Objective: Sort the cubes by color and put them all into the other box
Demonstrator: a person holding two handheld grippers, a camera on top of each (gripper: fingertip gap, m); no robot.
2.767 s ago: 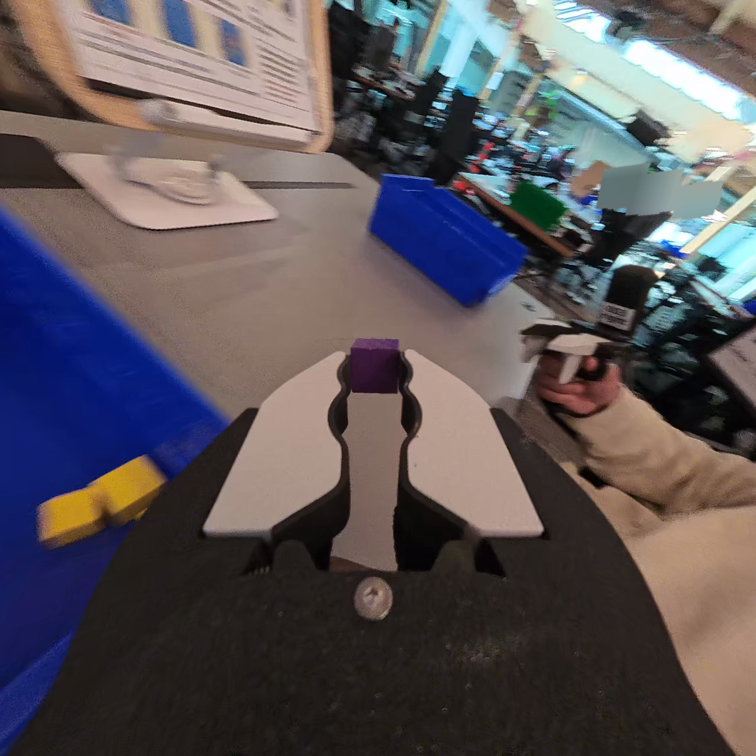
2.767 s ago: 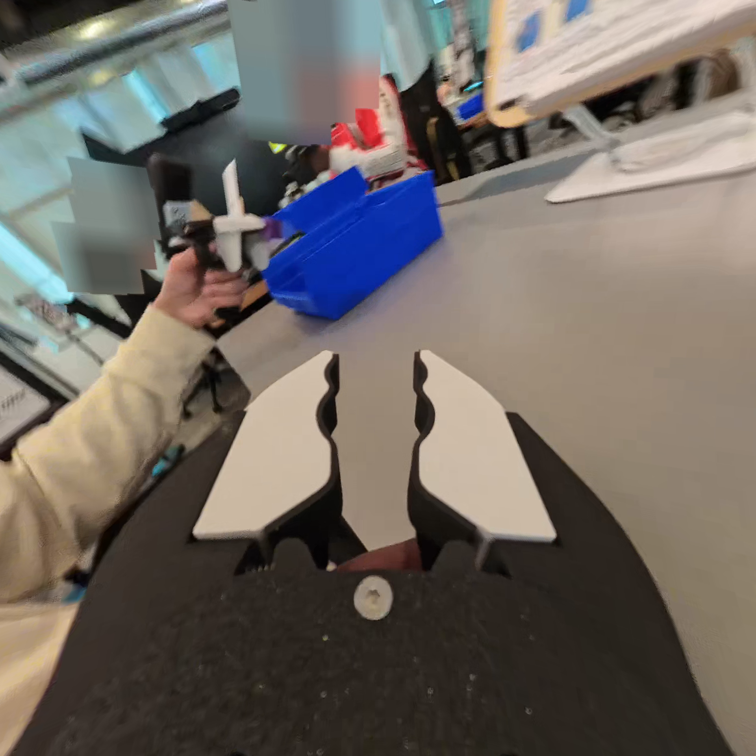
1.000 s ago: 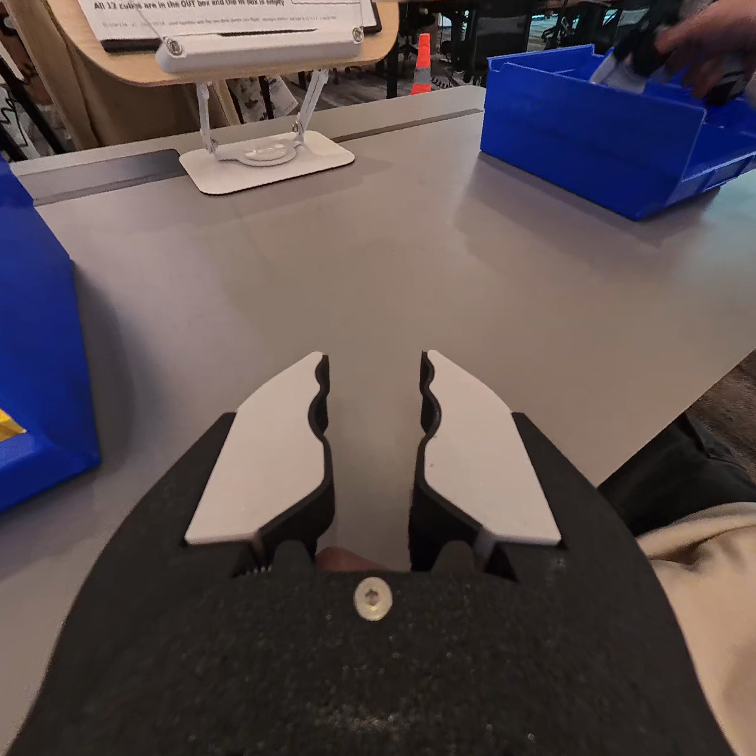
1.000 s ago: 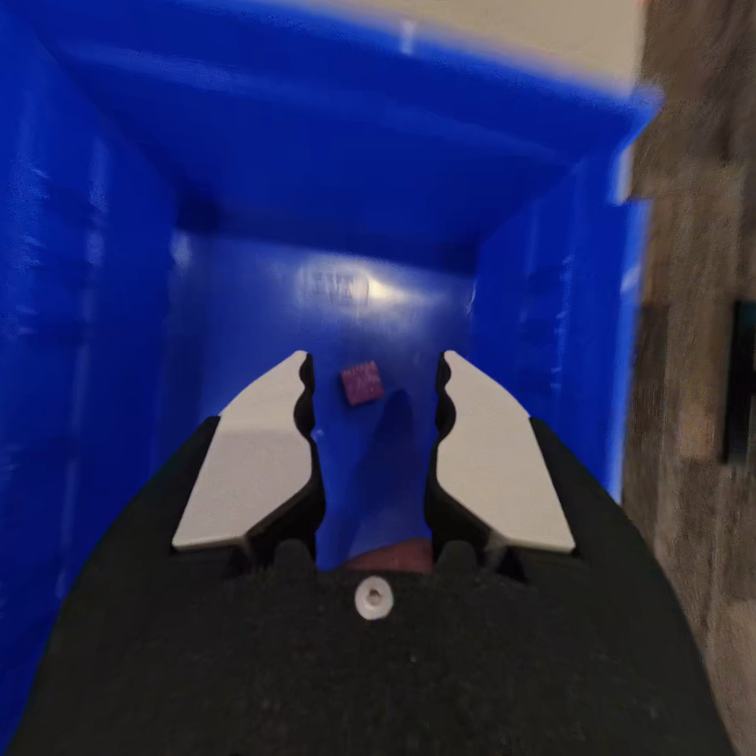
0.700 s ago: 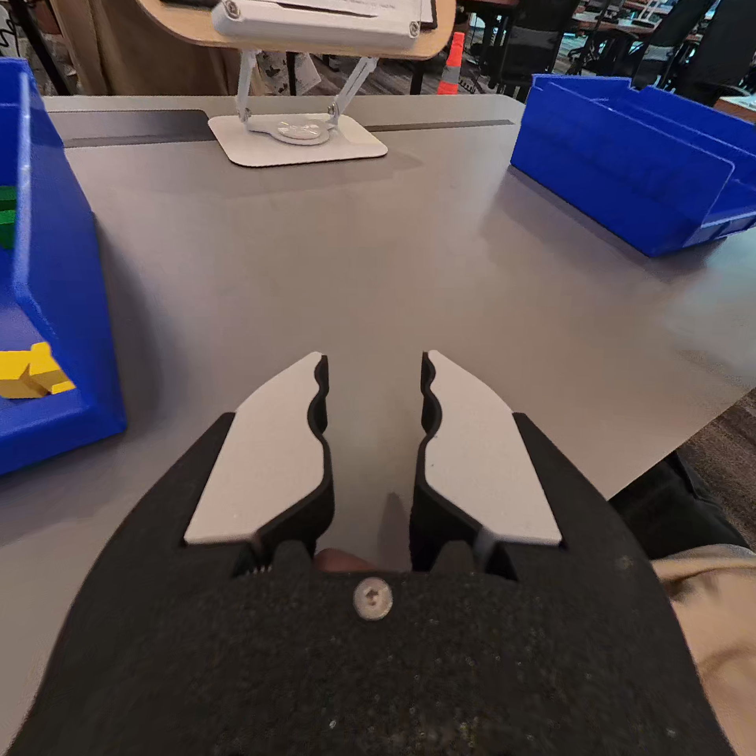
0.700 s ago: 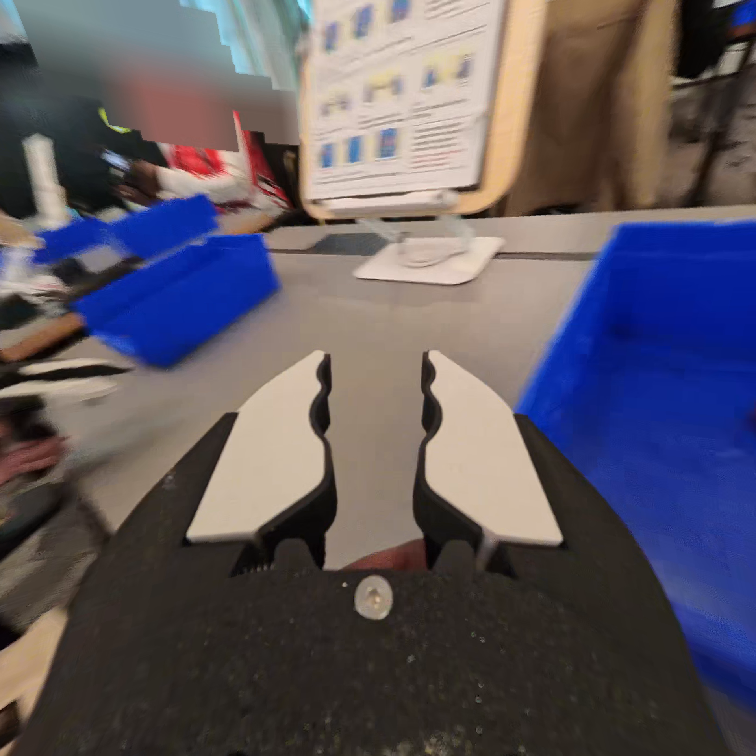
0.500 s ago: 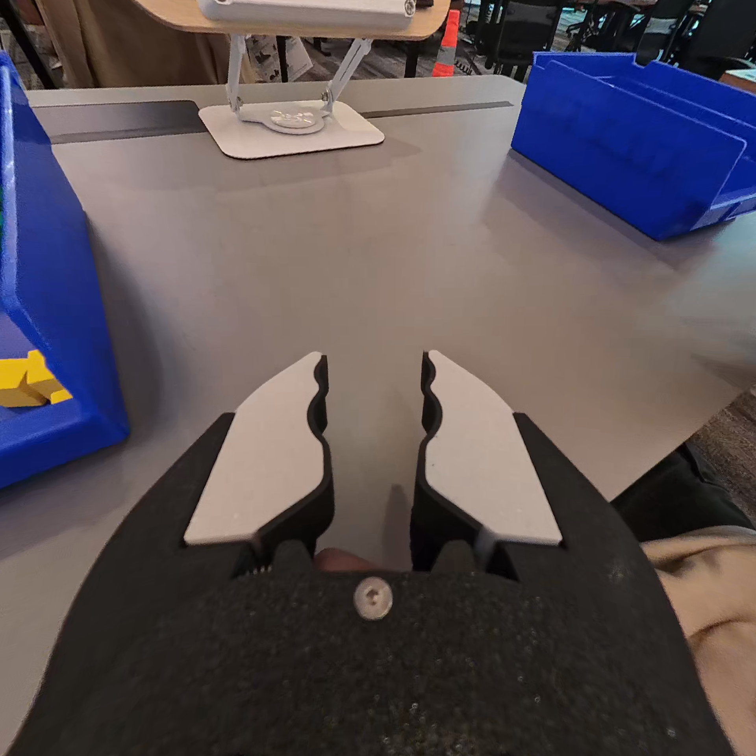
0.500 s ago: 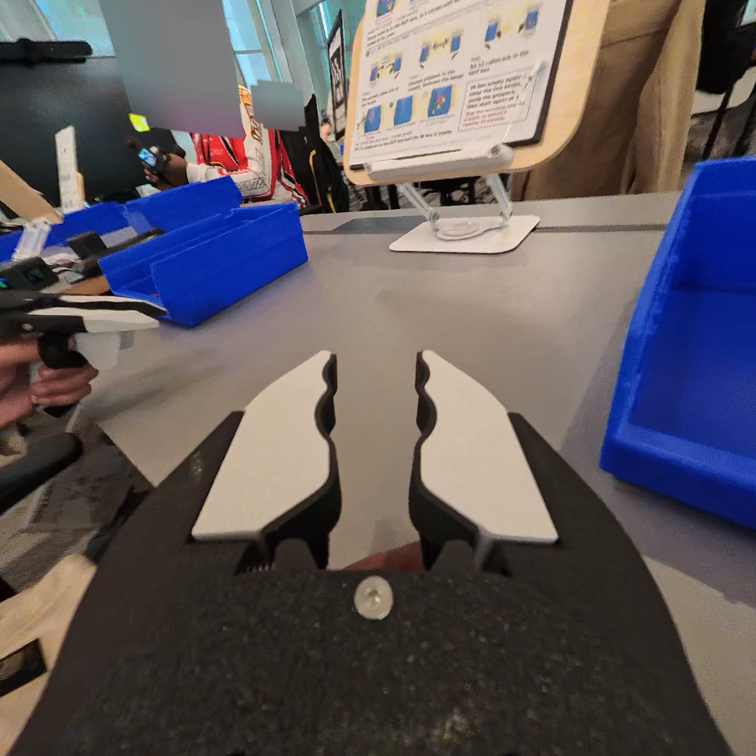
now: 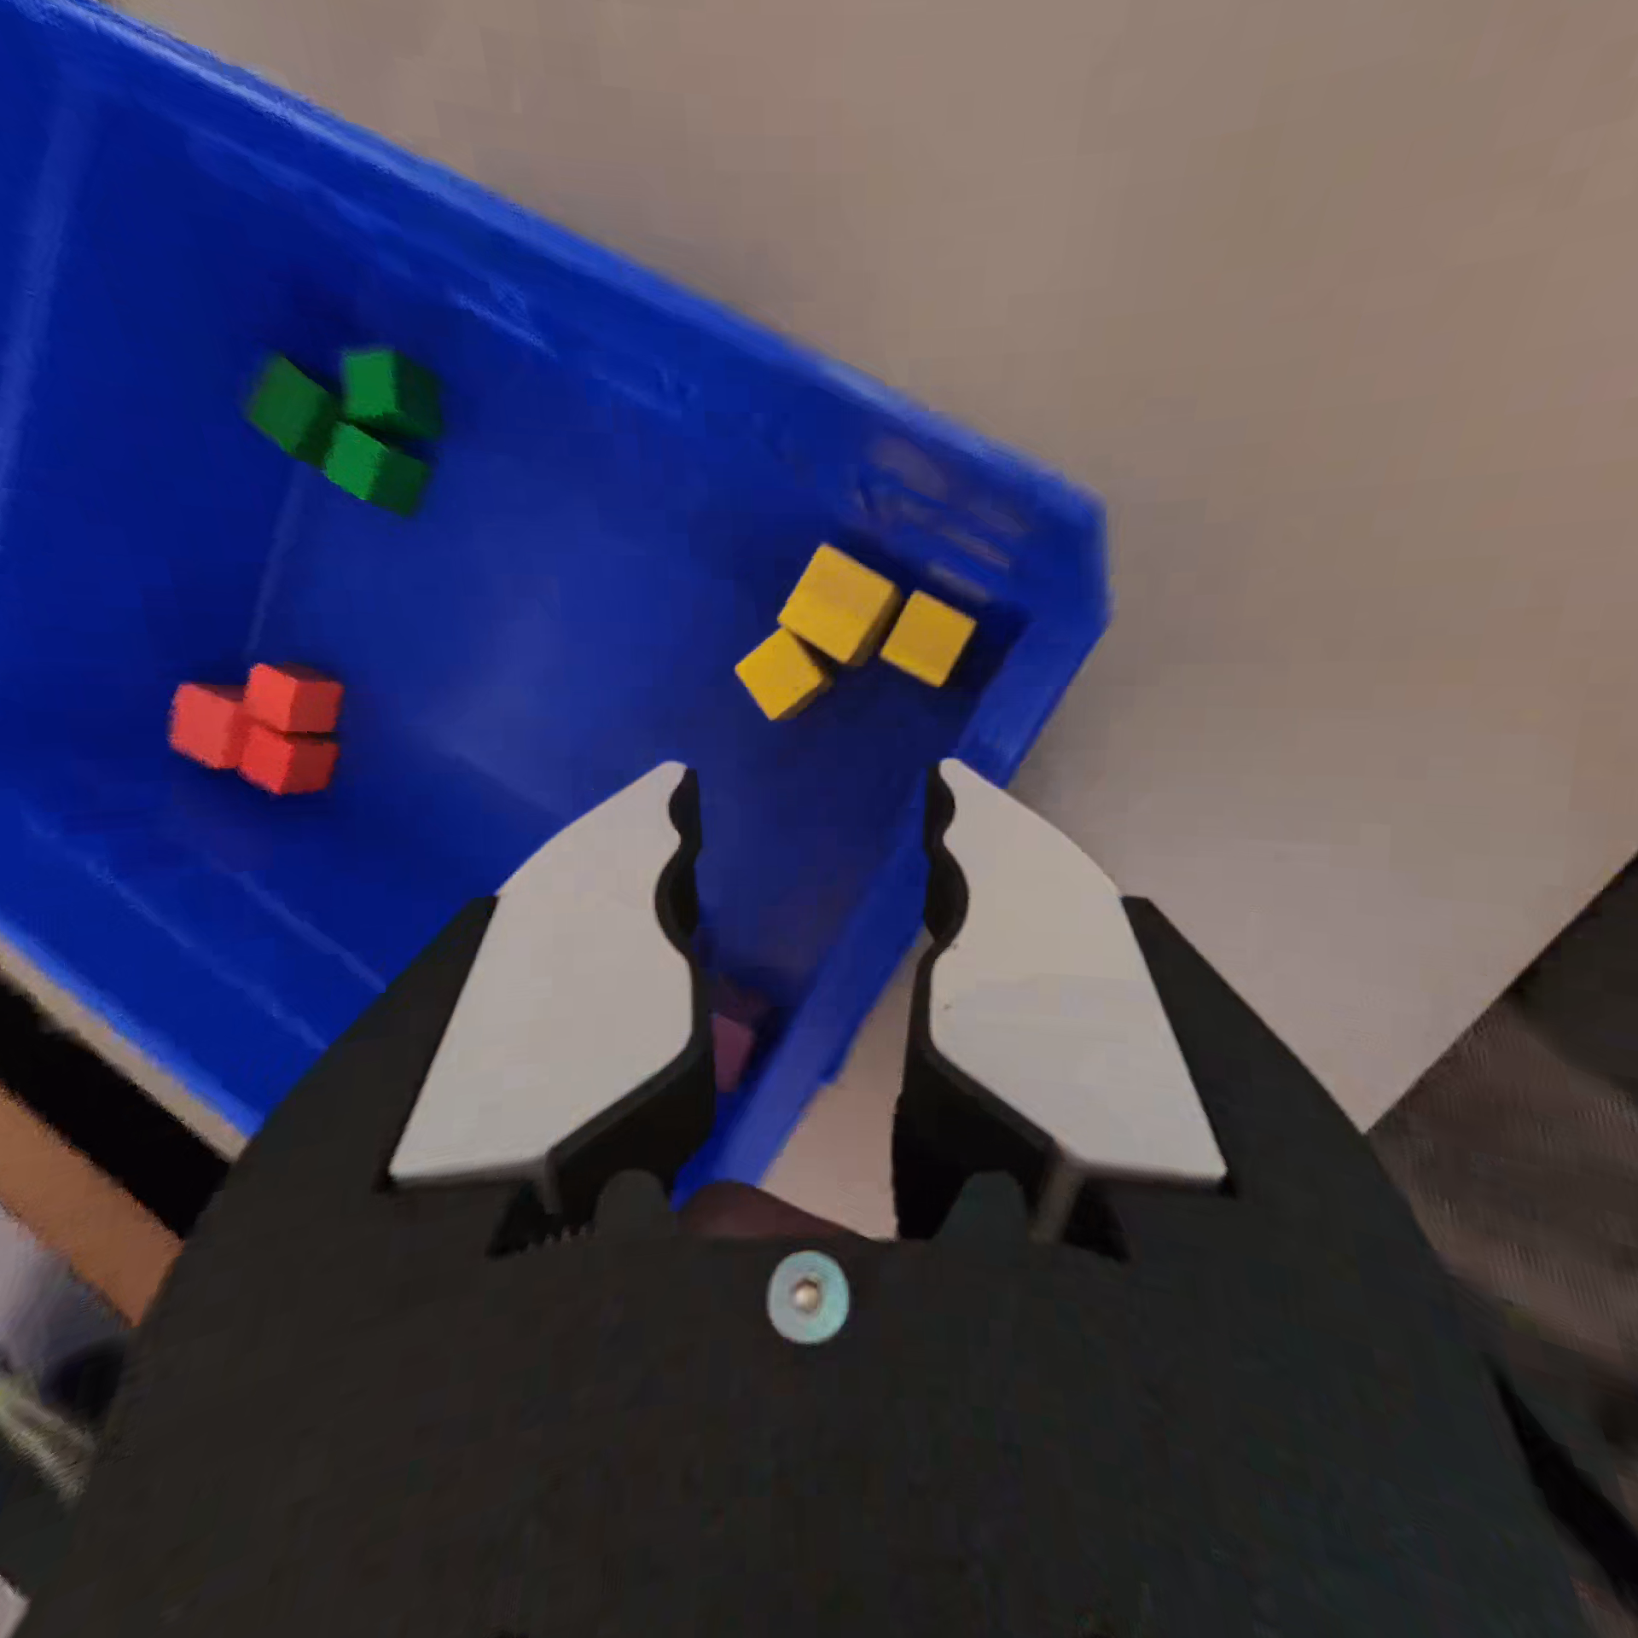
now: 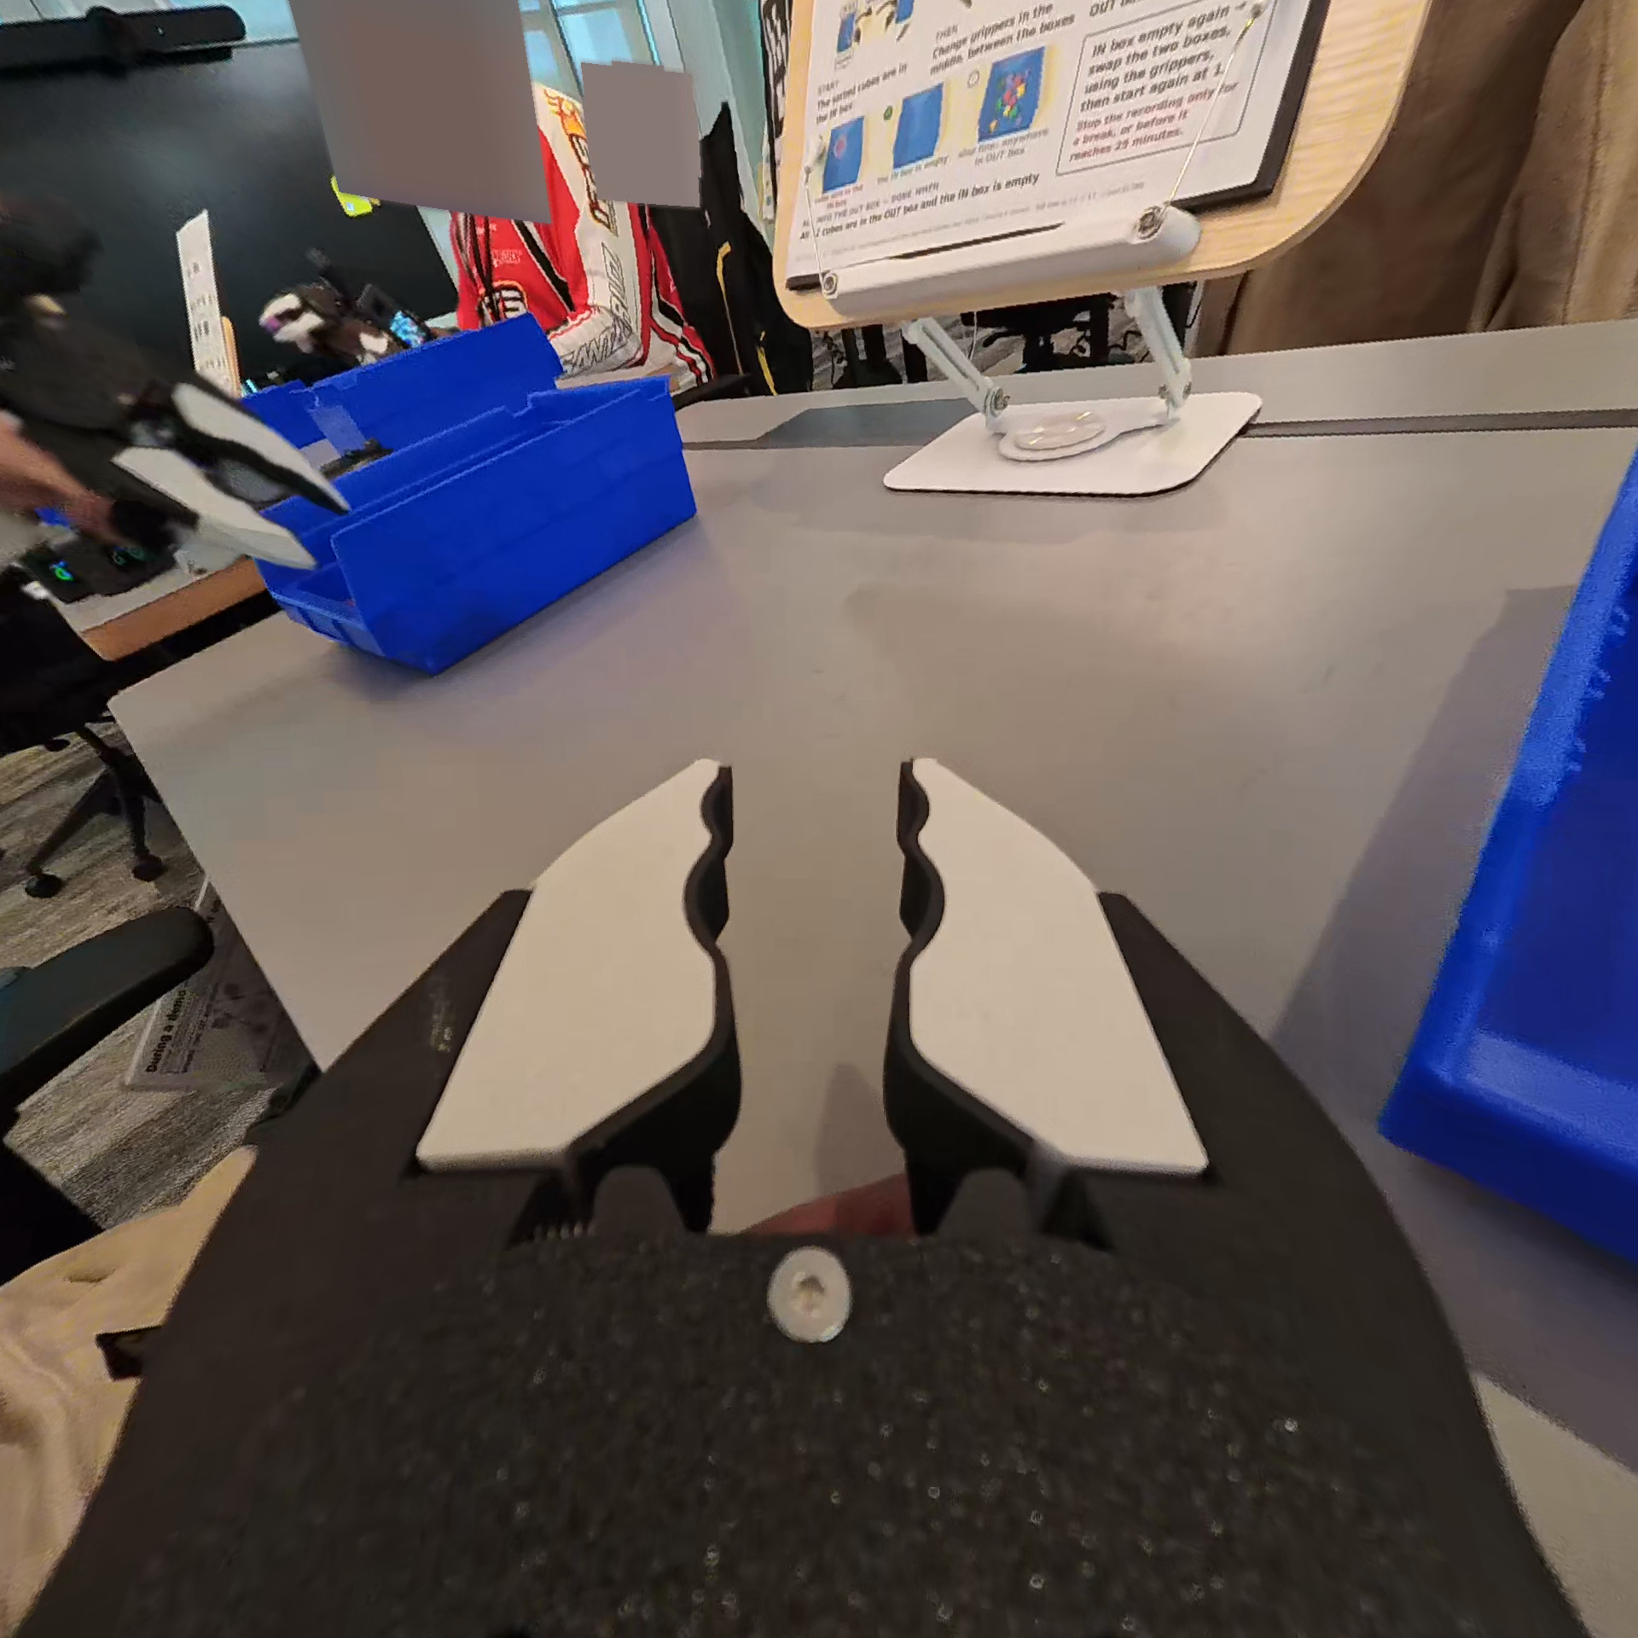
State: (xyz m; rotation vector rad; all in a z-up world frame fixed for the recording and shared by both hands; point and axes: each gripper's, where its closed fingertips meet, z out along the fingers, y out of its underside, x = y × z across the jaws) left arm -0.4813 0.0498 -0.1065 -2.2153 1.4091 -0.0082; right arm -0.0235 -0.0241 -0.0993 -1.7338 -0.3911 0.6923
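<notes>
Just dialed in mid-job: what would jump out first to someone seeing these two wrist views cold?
In the left wrist view, the blue box with its colour clusters: green cubes far left, red cubes nearer, yellow cubes by the right wall, and a purple cube half hidden under the open left gripper. The right gripper hangs open and empty over the grey table.

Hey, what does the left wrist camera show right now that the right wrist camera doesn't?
Only the left wrist view looks down into the box: green cubes, red cubes, yellow cubes, and a purple cube partly hidden by the open left tool. Only the right wrist view shows the sign stand, a second box's edge, people behind, and the open right tool. Both show the first box and the table.
</notes>
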